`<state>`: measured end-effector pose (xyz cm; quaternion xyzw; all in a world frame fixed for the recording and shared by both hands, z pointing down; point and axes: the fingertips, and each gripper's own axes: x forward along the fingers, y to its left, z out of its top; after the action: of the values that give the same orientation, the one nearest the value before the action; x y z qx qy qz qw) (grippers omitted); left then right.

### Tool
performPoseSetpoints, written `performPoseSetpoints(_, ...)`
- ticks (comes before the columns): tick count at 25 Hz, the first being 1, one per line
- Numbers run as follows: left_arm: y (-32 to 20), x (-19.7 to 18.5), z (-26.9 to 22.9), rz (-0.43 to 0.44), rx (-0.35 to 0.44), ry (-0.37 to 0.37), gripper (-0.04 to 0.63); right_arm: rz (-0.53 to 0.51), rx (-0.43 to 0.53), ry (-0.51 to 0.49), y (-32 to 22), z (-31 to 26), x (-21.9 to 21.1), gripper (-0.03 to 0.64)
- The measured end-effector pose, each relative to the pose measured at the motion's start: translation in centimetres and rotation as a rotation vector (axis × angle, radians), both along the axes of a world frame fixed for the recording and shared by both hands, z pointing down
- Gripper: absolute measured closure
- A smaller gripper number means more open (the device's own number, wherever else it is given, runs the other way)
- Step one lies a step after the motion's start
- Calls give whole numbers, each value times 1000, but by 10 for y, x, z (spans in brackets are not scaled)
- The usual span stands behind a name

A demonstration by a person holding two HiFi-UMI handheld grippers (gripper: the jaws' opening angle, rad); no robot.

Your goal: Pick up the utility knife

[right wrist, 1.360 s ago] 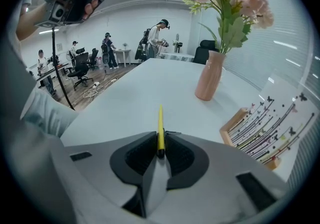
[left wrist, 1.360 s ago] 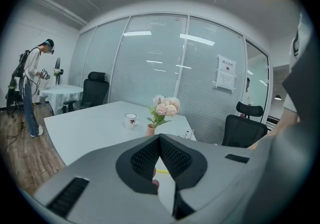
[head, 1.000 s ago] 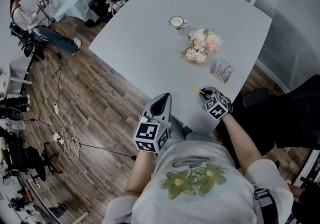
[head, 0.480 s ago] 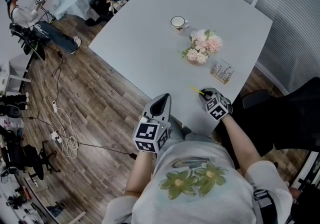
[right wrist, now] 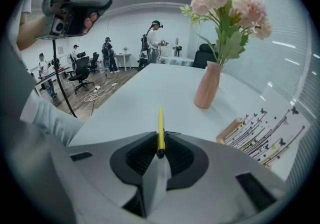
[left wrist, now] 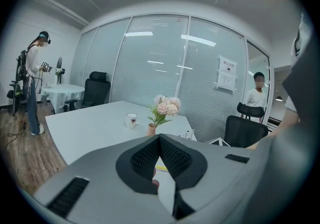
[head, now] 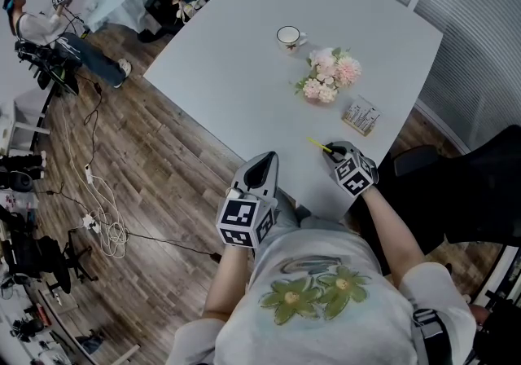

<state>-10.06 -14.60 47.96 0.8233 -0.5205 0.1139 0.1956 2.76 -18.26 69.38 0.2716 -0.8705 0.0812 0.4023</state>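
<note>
Barely anything has shifted in the head view over the last second. The right gripper sits at the near right edge of the pale grey table, as it did before. The slim yellow utility knife pokes out of its tips toward the pink flower bunch. The knife's free end may stand a touch higher than a second ago, but the difference is too slight to be sure of. The left gripper hangs over the table's near edge, well apart from the knife. A white cup and a small wooden card stand lie farther off.

From the left gripper view, that gripper's black ribbed pads meet at the tips with nothing between them. It is closed and idle.

From the right gripper view, the right claw's two pads are pressed on the butt end of the knife. The yellow body runs straight ahead over the tabletop, toward the salmon-pink vase.

With so little changed, the grasp looks settled. Judging by that, the pickup is mostly done, and what remains is a clear lift off the table. I cannot tell whether the knife's tip is already off the surface.
</note>
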Motion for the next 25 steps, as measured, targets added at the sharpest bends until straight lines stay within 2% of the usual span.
performPoseSetpoints(25, -4, 9, -2, 17, 13, -6, 584, -4, 97, -147, -5, -69, -14, 560)
